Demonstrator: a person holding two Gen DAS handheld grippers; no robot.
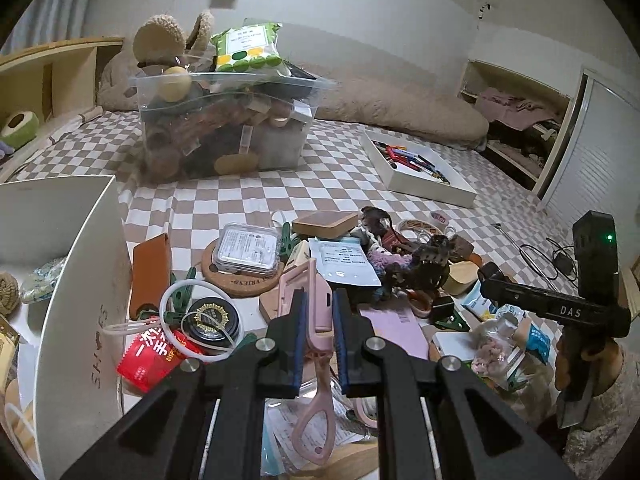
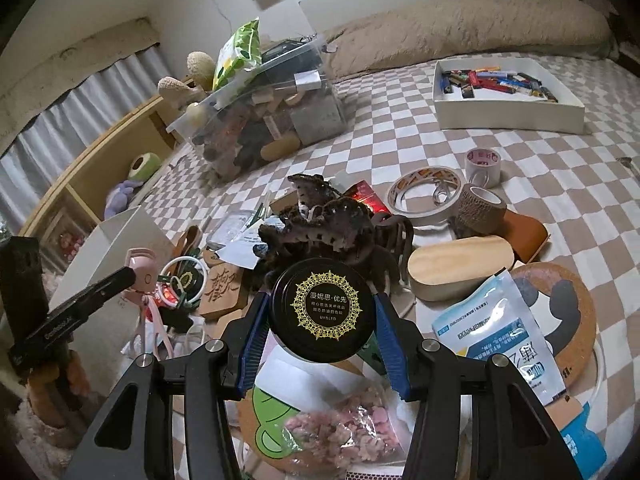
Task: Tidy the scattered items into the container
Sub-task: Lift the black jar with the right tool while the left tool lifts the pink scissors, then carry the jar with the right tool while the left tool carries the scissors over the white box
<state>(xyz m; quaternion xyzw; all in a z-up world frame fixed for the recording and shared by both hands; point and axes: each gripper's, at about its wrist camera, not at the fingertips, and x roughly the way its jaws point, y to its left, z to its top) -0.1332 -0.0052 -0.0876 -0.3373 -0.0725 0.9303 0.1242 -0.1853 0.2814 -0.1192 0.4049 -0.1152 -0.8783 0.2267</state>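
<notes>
My left gripper (image 1: pixel 319 304) is shut on pink scissors (image 1: pixel 310 320), held above the pile of scattered items; the handle loops hang down toward me. The white box (image 1: pixel 76 248) stands close at the left with a few items inside. My right gripper (image 2: pixel 320 312) is shut on a round black tin with gold print (image 2: pixel 322 308), lifted over the clutter. A second black tin (image 1: pixel 214 318) lies in the pile by a white ring. The left gripper with the pink scissors also shows in the right wrist view (image 2: pixel 140 276) at the left.
A full clear plastic bin (image 1: pixel 224 120) stands at the back on the checkered cloth. A shallow white tray of lighters (image 2: pixel 504 96) lies at the right. Tape rolls (image 2: pixel 482 164), a wooden box (image 2: pixel 460 268), a hair claw (image 2: pixel 320 220), packets and cork coasters crowd the middle.
</notes>
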